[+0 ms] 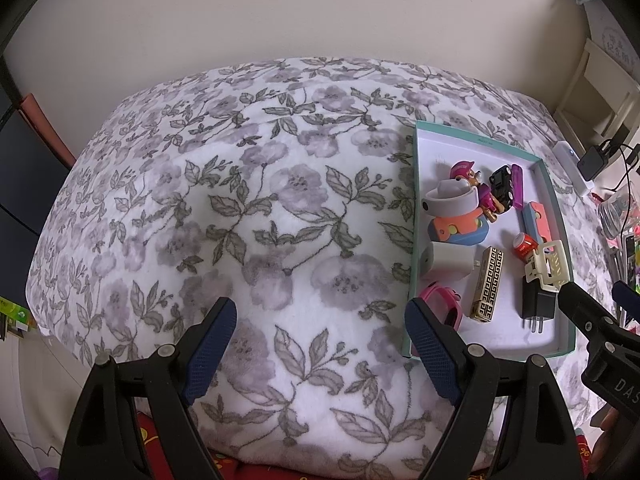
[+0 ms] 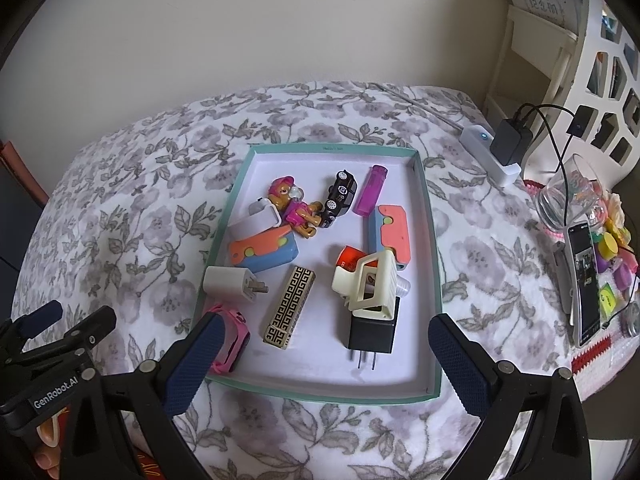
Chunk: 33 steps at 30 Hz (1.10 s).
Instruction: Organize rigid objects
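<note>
So a teal-edged tray (image 2: 434, 280) is set on a floral blanket (image 2: 132, 208), and pretty much everything is piled inside it. Nearest the front edge, a black charger (image 2: 372, 334) is laid with its prongs toward the camera, and a cream hair claw clip (image 2: 370, 284) is propped on top of it. A pink toy car (image 2: 232, 338) is tucked in the front left corner, with a gold patterned lighter (image 2: 290, 308) between it and the charger. Behind those, a white plug adapter (image 2: 228, 284) and a small red can (image 2: 350, 259) are seen. Further back, two orange-and-blue blocks (image 2: 264, 254), a pup figure (image 2: 294, 210), a black toy car (image 2: 340, 196) and a purple lighter (image 2: 372, 190) are found.

The right gripper (image 2: 320, 354) is spread wide over the tray's front, nothing pinched. The left gripper (image 1: 320, 344) is gaped wide over bare blanket beside the tray, nothing touched.
</note>
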Each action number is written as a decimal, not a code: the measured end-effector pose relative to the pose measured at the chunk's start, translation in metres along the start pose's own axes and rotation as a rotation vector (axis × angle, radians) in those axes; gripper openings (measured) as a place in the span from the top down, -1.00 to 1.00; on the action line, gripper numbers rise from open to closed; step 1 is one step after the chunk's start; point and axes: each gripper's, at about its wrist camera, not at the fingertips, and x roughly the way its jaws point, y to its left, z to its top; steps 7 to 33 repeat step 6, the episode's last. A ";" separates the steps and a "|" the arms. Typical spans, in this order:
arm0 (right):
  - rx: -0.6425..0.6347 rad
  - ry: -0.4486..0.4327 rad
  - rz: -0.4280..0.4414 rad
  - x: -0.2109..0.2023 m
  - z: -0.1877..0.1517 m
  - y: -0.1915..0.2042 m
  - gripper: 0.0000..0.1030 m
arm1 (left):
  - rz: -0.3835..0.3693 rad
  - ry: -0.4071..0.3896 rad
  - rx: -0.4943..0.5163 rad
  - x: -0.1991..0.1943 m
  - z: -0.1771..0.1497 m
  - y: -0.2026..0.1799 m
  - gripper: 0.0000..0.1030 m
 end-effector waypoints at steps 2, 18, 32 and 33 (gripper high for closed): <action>0.001 -0.001 0.000 0.000 0.000 0.000 -1.00 | 0.001 -0.004 -0.005 -0.001 0.000 0.001 -0.68; 0.000 -0.001 0.001 0.000 0.001 0.000 -1.00 | 0.012 -0.026 -0.007 -0.004 0.002 0.001 -0.68; 0.000 -0.001 0.001 0.000 0.001 0.000 -1.00 | 0.012 -0.026 -0.007 -0.004 0.002 0.001 -0.68; 0.000 -0.001 0.001 0.000 0.001 0.000 -1.00 | 0.012 -0.026 -0.007 -0.004 0.002 0.001 -0.68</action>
